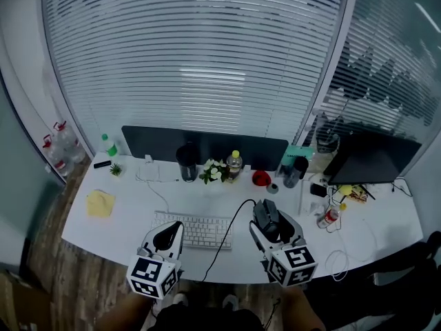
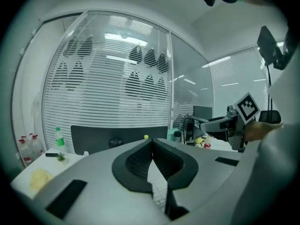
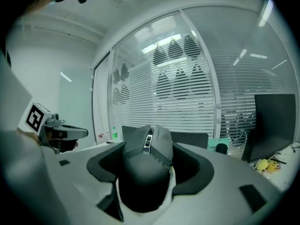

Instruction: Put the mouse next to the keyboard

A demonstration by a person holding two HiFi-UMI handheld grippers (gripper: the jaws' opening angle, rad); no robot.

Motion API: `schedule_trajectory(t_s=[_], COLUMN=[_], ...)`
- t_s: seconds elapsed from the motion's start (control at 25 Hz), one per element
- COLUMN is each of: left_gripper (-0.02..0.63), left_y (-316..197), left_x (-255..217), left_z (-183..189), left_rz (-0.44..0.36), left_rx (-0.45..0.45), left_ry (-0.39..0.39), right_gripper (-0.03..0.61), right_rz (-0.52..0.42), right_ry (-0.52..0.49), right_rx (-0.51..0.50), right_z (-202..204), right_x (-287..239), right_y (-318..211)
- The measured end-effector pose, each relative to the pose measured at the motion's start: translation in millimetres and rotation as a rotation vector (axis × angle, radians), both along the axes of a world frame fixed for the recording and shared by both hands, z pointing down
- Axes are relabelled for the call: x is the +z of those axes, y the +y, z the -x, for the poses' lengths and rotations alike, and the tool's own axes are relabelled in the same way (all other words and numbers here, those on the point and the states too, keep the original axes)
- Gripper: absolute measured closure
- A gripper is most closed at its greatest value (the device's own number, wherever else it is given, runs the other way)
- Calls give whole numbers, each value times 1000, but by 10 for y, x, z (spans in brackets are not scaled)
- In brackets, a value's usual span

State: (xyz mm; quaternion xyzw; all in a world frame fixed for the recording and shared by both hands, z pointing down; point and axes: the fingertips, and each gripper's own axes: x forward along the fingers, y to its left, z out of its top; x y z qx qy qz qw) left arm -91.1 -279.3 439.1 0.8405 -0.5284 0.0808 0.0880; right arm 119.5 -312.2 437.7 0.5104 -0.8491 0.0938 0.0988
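Edge of the curved white desk (image 1: 103, 236) passes just near of both grippers; bare desktop lies between the right end of the flat white keyboard (image 1: 200, 230) and the dark grey wired mouse (image 1: 265, 211), and again right of the mouse up to a red-capped clear bottle (image 1: 329, 216). Right gripper (image 1: 271, 225) is clamped on the mouse's two sides, whose long axis runs near to far, wheel end toward the low black panel (image 1: 207, 147), with its black cable (image 1: 231, 229) looping back to the near edge. Left gripper (image 1: 169, 236) hovers over the keyboard's left part, jaws pressed together on nothing.
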Motion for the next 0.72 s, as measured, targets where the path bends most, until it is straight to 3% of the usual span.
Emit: schedule_trajectory(t_s=[0.72], left_gripper=[586], left_y=[-19], left_x=[613], left_z=[-155], left_rz=[118], left_rx=[-122], left_ry=[-90], right_gripper=[276], right_rz=[268], right_ry=[39], right_rx=[26], right_z=[-472], right_x=[1715], right_y=[-616])
